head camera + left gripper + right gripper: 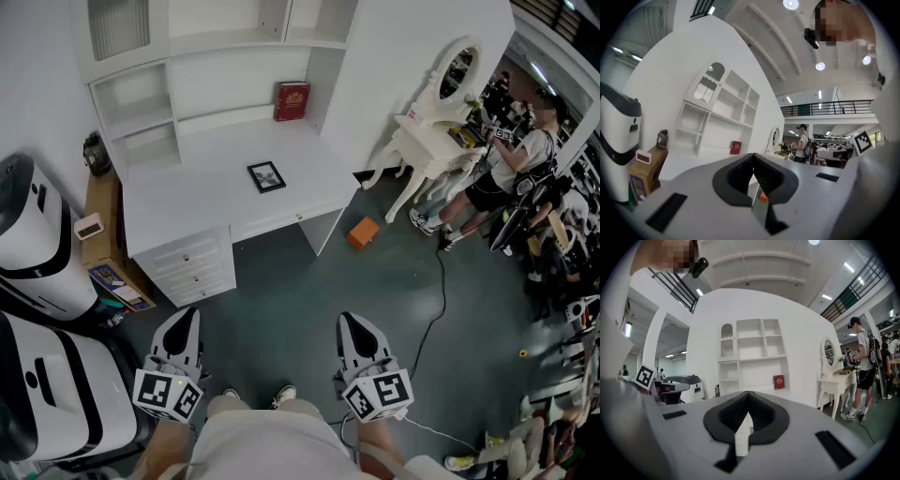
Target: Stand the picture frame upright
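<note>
A small black picture frame (266,176) lies flat on the white desk (197,192) in the head view, near the desk's front edge. Both grippers hang low and well short of the desk, over the grey floor. My left gripper (185,321) is shut with nothing in it; its jaws meet at the tip (753,155). My right gripper (352,323) is shut and empty too, its jaws closed together (748,393). The frame itself does not show in either gripper view.
A red book (292,100) stands at the back of the desk under white shelves (187,56). White machines (37,253) stand at the left beside a cardboard box (103,253). An orange block (363,232) lies on the floor. A white dressing table (436,141) and a person (511,173) are at the right.
</note>
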The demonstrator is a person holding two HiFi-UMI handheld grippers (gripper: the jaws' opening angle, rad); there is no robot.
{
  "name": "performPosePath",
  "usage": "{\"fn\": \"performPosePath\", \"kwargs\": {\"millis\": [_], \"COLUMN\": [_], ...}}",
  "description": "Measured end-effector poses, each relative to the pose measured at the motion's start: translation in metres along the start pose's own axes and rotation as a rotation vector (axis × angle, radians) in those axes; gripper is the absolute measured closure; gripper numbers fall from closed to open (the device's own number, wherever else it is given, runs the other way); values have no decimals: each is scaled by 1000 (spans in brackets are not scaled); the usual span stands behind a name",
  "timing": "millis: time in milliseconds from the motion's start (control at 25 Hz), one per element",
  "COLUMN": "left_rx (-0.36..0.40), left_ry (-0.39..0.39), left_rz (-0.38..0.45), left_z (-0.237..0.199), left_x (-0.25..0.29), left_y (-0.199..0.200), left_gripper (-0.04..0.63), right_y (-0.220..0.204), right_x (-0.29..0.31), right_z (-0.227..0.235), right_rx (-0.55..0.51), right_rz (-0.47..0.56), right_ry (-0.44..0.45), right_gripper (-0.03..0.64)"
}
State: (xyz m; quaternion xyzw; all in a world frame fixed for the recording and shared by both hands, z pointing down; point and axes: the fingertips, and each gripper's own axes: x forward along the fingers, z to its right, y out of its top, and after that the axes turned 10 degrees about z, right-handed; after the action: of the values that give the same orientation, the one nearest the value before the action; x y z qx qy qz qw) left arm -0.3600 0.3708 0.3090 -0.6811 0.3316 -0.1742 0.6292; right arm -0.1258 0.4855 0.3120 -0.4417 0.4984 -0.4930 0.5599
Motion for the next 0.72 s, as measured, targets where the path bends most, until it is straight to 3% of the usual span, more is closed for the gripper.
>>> {"fn": "performPosePath", "kwargs": {"millis": [200,480,720], "left_rx": [4,16,66], "left_ry": [14,15,79], "left_rz": [-3,-11,10], "left_z": [8,13,2], "left_x": [20,31,42], "left_y": [-7,-10,-4], "left_gripper": [578,577,575], "right_y": [6,3,7], "right_x": [4,7,8], "right_z": [32,35,37], "right_rx": [13,1,16], "right_rz": [14,8,14], "right_ry": [-27,-11,59], "right_gripper": [609,609,607]}}
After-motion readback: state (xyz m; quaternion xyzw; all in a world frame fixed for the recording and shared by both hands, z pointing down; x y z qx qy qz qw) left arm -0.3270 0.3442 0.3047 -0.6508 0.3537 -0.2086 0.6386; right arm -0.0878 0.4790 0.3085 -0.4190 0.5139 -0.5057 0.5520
